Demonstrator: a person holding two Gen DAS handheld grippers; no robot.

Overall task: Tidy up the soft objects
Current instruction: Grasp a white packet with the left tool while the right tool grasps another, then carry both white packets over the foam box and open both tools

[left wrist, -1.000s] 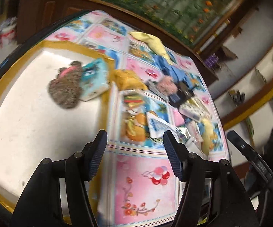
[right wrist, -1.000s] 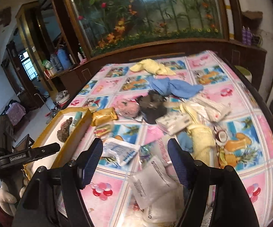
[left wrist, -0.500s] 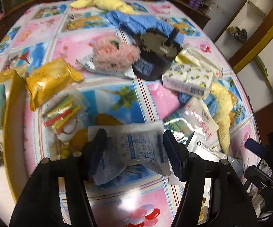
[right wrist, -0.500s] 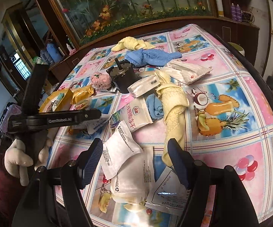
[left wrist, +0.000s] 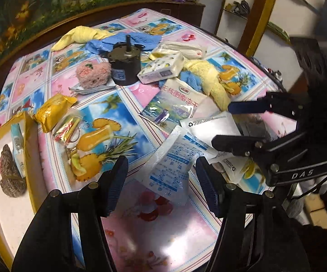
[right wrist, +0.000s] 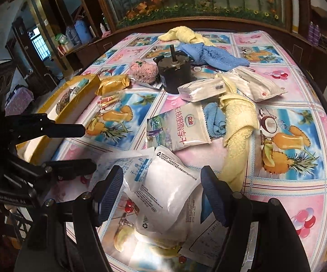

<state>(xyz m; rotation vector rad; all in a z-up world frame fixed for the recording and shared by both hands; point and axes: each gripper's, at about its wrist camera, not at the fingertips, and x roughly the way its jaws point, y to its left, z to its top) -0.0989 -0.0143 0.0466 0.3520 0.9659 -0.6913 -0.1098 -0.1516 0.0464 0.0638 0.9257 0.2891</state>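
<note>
White pouch [left wrist: 172, 166] — between left gripper's [left wrist: 163, 182] parted jaws.

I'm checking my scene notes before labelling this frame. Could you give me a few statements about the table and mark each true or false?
1. Both grippers, left gripper and right gripper, are open and hold nothing. True.
2. The pink plush lies inside the yellow-rimmed tray. False: it lies on the tablecloth beside the black motor.
3. A brown knitted item lies in the tray. True.
4. The black motor lies tipped on its side. False: it stands upright, shaft pointing up.
5. A blue towel lies behind the motor. True.
</note>
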